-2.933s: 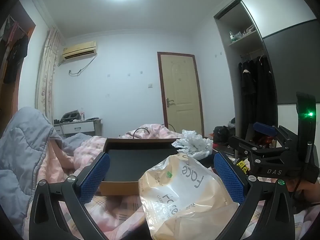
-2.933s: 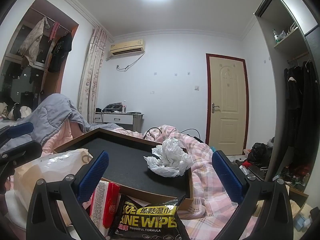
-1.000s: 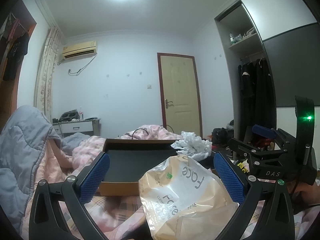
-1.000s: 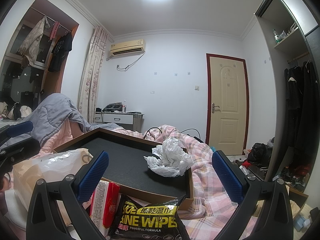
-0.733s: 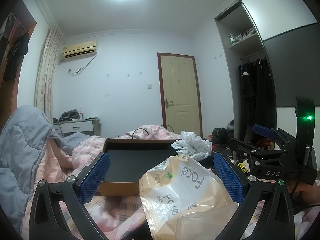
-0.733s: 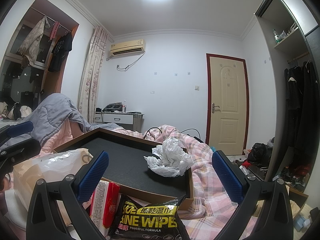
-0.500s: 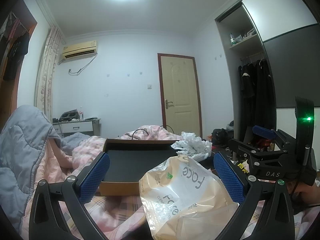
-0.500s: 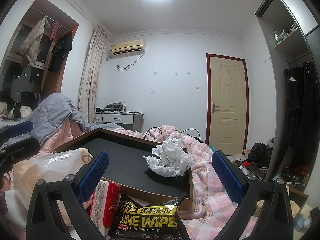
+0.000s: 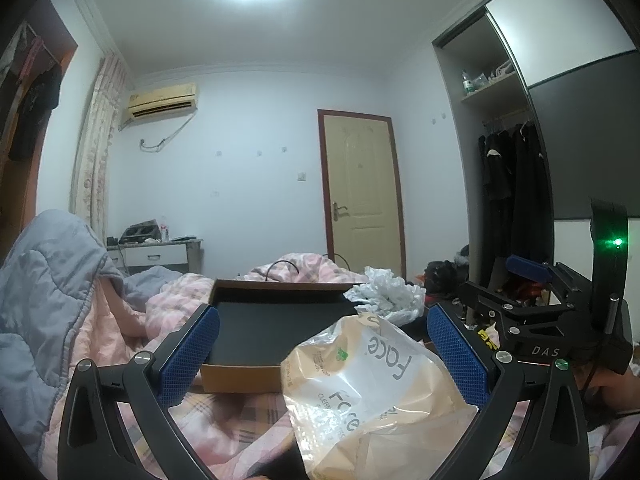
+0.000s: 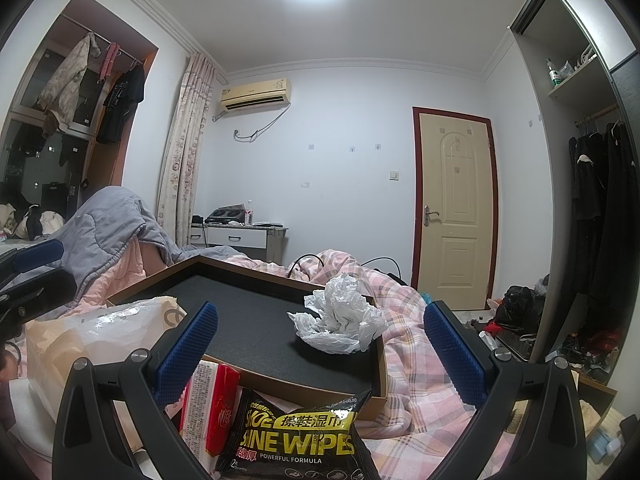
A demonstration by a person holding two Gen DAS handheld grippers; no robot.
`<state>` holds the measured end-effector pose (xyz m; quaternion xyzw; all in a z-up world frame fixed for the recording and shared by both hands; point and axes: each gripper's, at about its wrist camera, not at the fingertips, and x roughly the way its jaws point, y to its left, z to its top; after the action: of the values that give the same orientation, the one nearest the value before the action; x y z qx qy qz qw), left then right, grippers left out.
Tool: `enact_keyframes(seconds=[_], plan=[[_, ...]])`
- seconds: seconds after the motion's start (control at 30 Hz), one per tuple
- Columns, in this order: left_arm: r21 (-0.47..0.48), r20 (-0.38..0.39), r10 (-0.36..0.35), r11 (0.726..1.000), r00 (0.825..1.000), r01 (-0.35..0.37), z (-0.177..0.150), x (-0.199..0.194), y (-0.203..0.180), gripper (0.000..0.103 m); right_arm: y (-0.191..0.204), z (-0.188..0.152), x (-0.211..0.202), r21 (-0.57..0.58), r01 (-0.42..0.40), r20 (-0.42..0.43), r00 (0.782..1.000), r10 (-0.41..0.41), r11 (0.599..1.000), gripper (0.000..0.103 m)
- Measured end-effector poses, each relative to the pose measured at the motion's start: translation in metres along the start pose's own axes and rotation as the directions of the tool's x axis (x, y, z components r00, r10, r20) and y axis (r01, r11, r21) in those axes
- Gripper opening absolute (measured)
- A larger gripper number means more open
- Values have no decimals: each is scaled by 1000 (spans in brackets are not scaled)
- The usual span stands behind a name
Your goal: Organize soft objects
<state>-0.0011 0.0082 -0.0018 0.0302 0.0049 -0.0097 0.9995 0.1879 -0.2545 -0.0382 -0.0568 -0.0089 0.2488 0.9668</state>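
Both grippers hover wide open and empty over the bed [image 10: 404,396]. The left gripper [image 9: 322,354] faces the face-towel bag [image 9: 372,392], which lies on the bed against the tray's [image 10: 280,376] near edge. The right gripper [image 10: 320,350] faces the wipes pack [image 10: 296,438] and red pack [image 10: 214,404] at that edge; a crumpled bag [image 10: 340,320] sits in the tray's right corner. All look light, soft and slippery; the puffy film probably crushes, so a pinch at a seam or folded end seems best.

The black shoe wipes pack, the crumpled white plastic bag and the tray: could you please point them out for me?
black shoe wipes pack [image 10: 298,438], right wrist view, on its yellow lettering.
crumpled white plastic bag [image 10: 340,316], right wrist view, on its bunched middle.
tray [image 10: 256,320], right wrist view, on its bare black floor.
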Motion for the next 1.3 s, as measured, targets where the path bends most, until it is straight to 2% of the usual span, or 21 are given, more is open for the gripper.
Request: enact_keyframes(seconds=[0.4,1.13,1.3], plan=[[-7,-18,7,1000,1000,-7,3,3,1,103,0,0,0,0,0,0,1000,0,1000,103],[-16,4,26,1000,1000,-26,3,0,2,103,0,0,0,0,0,-1,1000,0,1000,103],[-27,7,10,1000,1000,-10,4,-1,5,103,0,0,0,0,0,-1,1000,0,1000,103]])
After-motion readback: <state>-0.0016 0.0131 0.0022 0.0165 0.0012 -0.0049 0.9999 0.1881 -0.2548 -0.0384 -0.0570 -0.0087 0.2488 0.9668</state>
